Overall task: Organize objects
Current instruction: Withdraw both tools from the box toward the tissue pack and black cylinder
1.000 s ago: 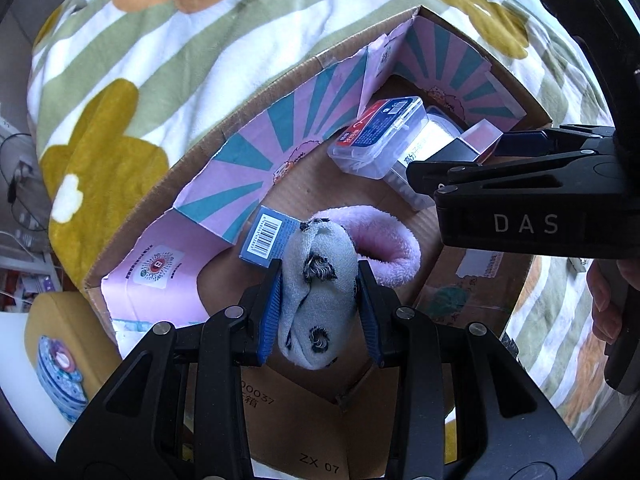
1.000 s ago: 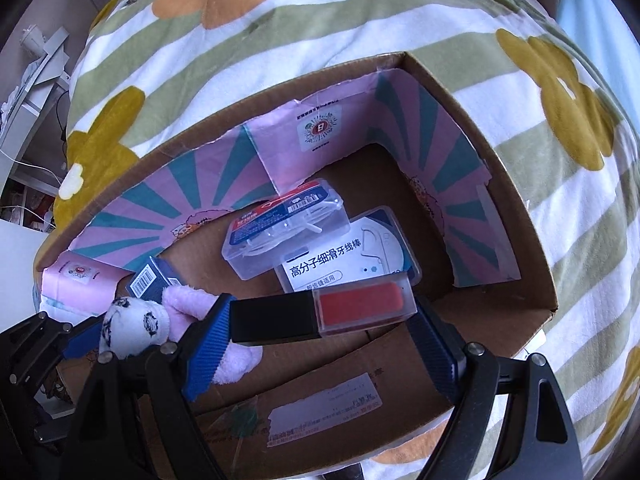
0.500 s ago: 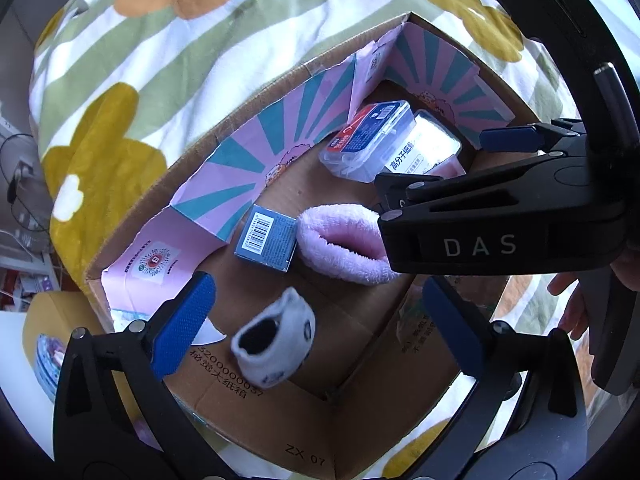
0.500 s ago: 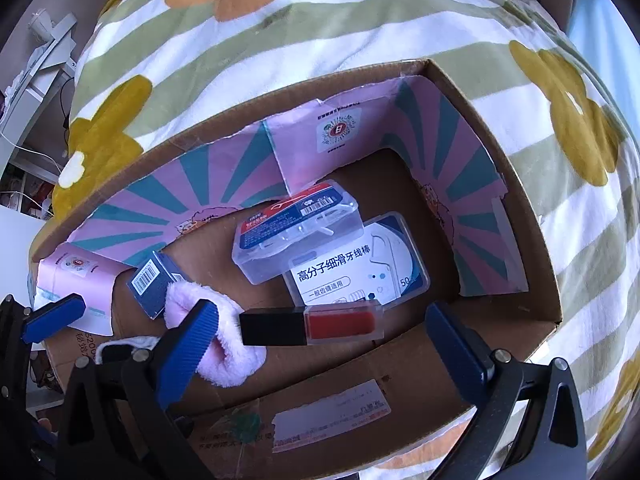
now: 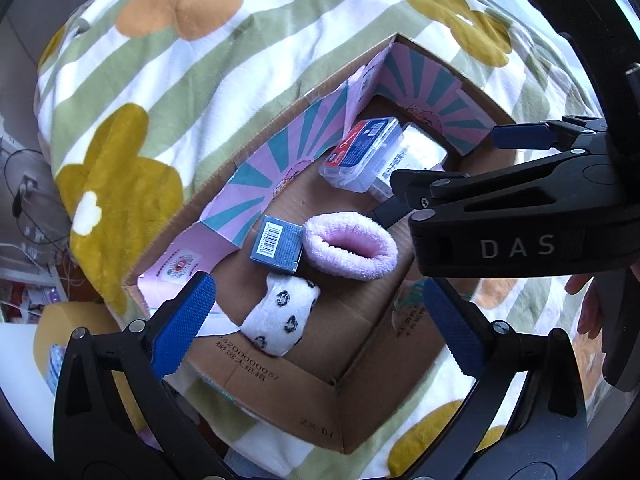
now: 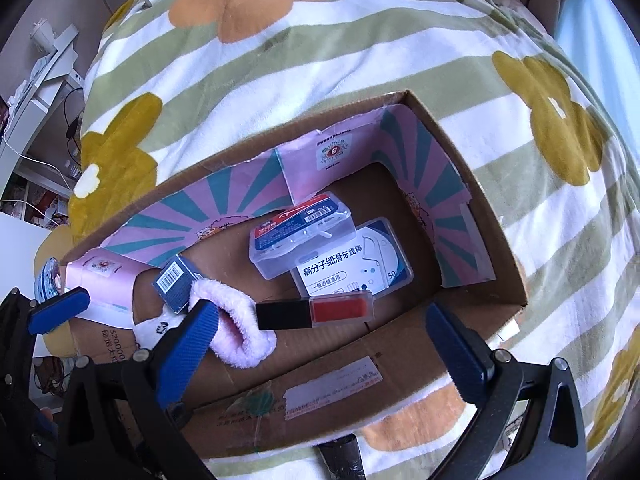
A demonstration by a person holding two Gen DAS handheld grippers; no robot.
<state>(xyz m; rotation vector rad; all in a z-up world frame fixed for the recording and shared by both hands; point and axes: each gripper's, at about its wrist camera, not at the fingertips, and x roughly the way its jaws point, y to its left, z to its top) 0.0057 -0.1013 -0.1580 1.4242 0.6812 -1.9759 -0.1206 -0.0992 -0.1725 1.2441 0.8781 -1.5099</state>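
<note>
Left wrist view: left gripper [image 5: 316, 326] wide open, empty, above spotted sock [image 5: 280, 320] in cardboard box [image 5: 280, 384]. Right gripper [image 6: 320, 344] likewise open, empty; red case [image 6: 316, 312] at 12 o'clock, released. Visible items boxed; remainder unknown.

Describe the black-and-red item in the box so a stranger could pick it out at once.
Find the cardboard box on the flowered blanket. Along its near wall, between the pink fluffy band and the clear floss cases, lies a small bar: half black, half clear-cased red, unlike anything nearby.

Right tongs [image 5: 456, 168] hide most of the floss box [image 5: 420, 148].
</note>
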